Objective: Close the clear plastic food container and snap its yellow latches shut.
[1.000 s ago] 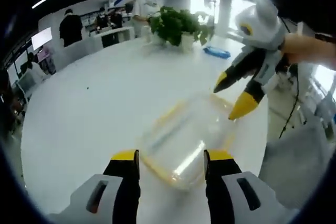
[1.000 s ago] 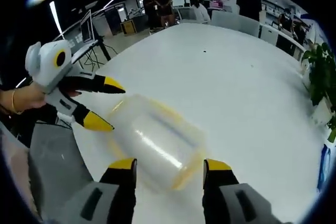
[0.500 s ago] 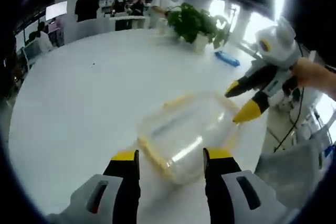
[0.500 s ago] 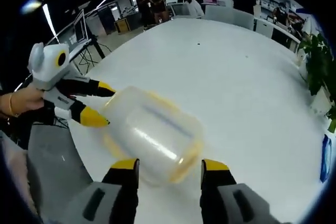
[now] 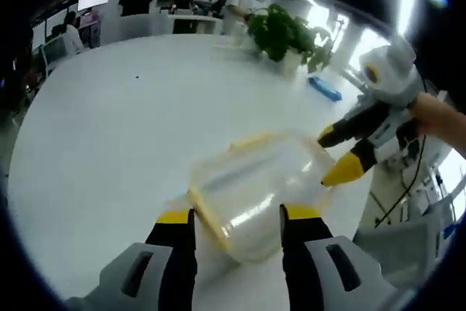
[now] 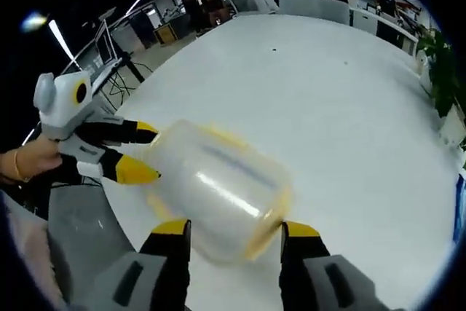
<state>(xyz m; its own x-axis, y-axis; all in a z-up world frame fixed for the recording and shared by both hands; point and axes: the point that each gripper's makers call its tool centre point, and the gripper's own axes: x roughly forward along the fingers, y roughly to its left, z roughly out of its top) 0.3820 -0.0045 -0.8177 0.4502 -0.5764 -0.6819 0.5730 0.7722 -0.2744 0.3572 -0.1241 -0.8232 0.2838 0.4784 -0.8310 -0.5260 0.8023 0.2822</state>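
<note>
The clear plastic container (image 5: 251, 191) with yellow trim lies on the white table (image 5: 124, 129), blurred. Its near end sits between the yellow tips of my left gripper (image 5: 238, 216), which is open. My right gripper (image 5: 331, 156) comes in from the right, open, with its tips at the container's far right end. In the right gripper view the container (image 6: 218, 183) reaches between the open jaws of the right gripper (image 6: 234, 229), and the left gripper (image 6: 148, 154), held by a hand, has its tips at the container's left end. I cannot make out the latches.
A potted plant (image 5: 280, 30) and a flat blue object (image 5: 324, 89) stand at the table's far side. People stand by desks at the back. A grey chair (image 6: 80, 245) is near the table's edge.
Both cameras have closed in on the container, so it looms larger between each pair of jaws. Both grippers stay open at its opposite ends.
</note>
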